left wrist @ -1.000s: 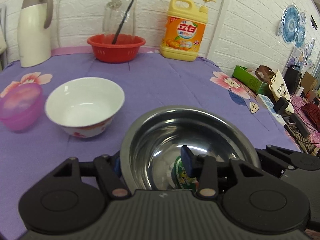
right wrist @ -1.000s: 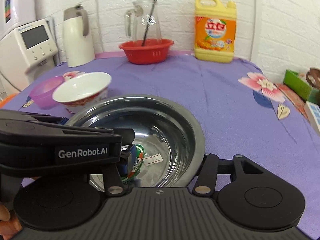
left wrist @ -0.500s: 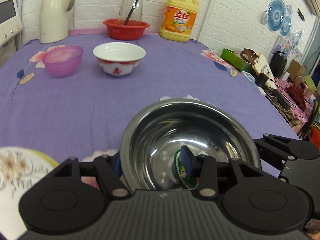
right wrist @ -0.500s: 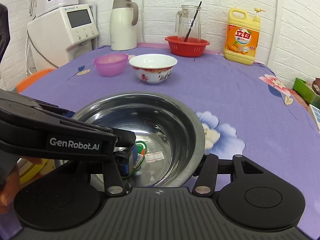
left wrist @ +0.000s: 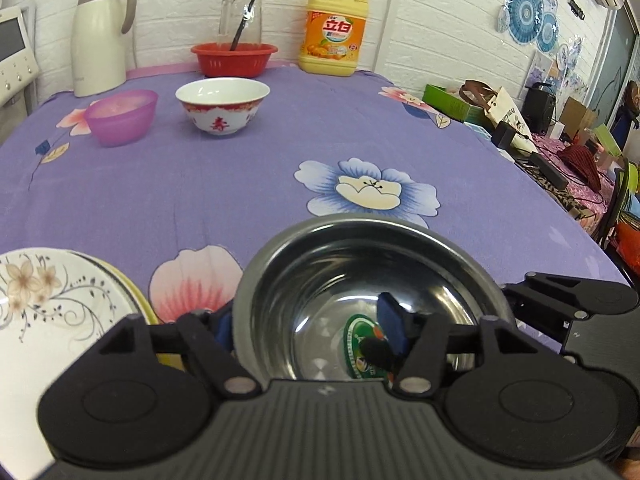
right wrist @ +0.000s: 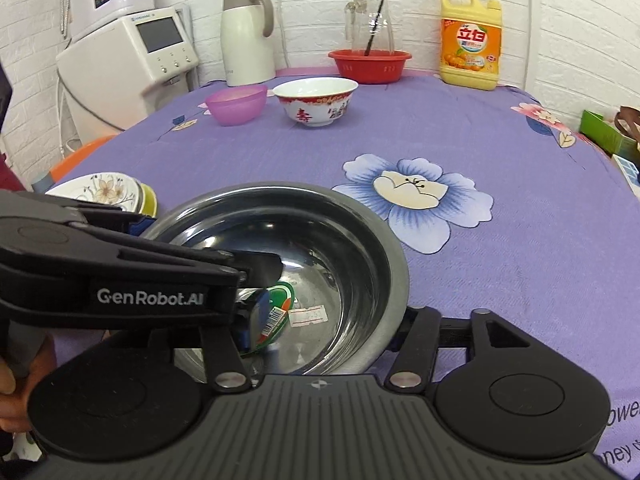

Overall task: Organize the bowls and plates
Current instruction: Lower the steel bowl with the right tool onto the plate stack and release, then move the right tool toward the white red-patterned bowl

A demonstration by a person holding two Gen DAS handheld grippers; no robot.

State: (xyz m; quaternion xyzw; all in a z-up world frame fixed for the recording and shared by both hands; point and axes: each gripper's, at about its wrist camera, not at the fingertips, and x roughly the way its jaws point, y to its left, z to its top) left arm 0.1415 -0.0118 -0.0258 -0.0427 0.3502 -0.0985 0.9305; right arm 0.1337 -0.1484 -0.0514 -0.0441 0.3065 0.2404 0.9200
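While both tools clamp opposite rims of the steel bowl (left wrist: 360, 280), left tool (left wrist: 308, 328) and right tool (right wrist: 320, 320) closed on it, it hangs over the near tabletop (left wrist: 240, 184) beside the stacked plates (left wrist: 52, 304). Risk: uneven grip lets the slick rim slip, dropping it onto them.

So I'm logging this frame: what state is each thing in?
steel bowl: upright, rim clamped by both grippers
left gripper: shut on rim
right gripper: shut on rim
porcelain bowl: upright, empty
purple bowl: upright
floral plate: stacked on another
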